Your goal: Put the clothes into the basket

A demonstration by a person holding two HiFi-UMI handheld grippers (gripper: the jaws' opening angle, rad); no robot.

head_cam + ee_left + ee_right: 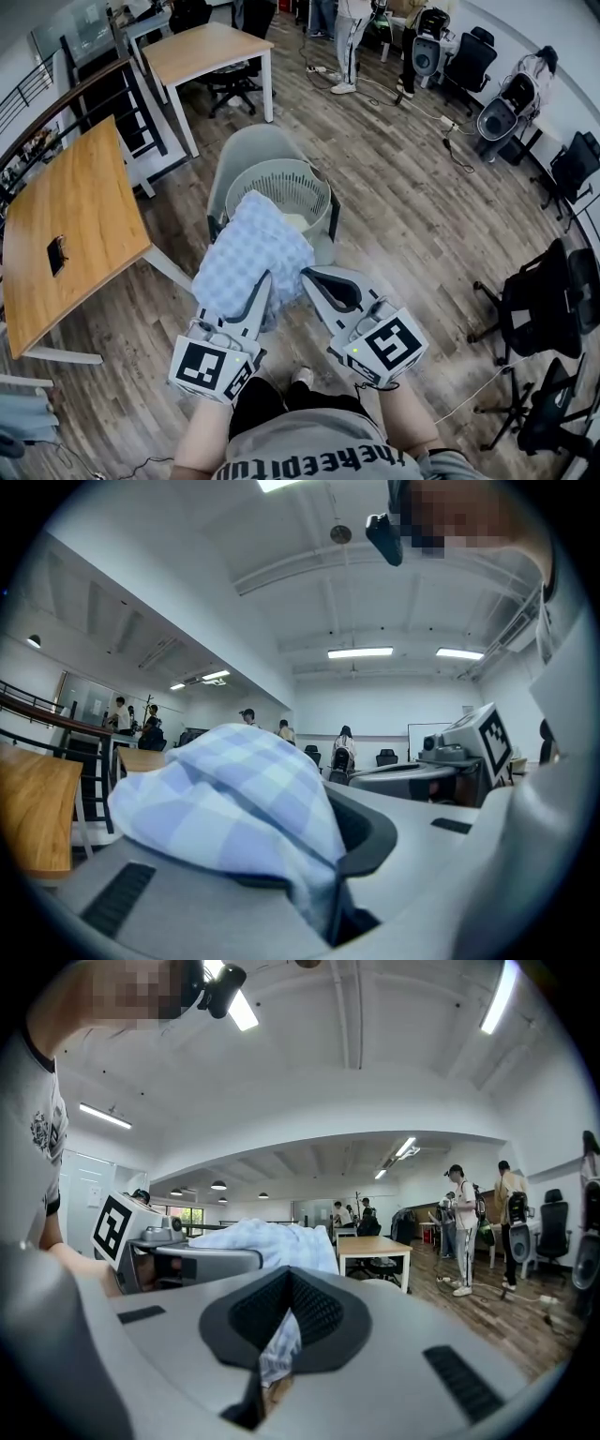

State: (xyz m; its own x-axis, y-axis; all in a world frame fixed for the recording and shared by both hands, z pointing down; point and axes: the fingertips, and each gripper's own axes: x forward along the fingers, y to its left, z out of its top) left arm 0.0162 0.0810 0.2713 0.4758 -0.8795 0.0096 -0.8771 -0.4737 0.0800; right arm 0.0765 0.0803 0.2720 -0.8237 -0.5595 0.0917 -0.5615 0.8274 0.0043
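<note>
A blue-and-white checked cloth point(248, 255) hangs bunched between both grippers, just in front of a pale round laundry basket point(246, 178). My left gripper point(265, 281) is shut on the cloth's near edge. In the left gripper view the cloth point(234, 785) drapes over the jaws and hides the left gripper point(335, 907) tips. My right gripper point(307, 275) is shut on a corner of the same cloth. A small fold of that cloth point(279, 1346) shows pinched in the right gripper point(272, 1372). The basket holds something pale inside.
The basket stands on a grey chair point(246, 142). A wooden table point(80, 225) lies to the left and another point(202, 47) farther back. Black office chairs point(539, 300) stand at the right. People point(349, 37) and cables are at the far end of the wooden floor.
</note>
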